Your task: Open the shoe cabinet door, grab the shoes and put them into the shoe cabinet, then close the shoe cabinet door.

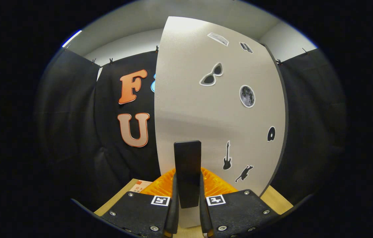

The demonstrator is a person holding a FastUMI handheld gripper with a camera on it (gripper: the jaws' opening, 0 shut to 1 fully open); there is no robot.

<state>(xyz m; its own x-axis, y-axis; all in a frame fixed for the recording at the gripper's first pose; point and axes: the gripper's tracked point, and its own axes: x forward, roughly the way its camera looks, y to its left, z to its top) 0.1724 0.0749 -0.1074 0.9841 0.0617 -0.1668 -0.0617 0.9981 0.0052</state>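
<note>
The gripper (187,211) is clamping the black handle (187,172), low and centre in the frame. The handle is apparently sitting on the pale cabinet door (206,109).

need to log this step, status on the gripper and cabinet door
Gripper shut on the black door handle. Cabinet door, pale with stickers, right ahead of the fingers. Nothing in the way.

Fisheye camera riding on the tool (187,198), looking forward along its fingers, close against the cabinet door (219,115)
</note>
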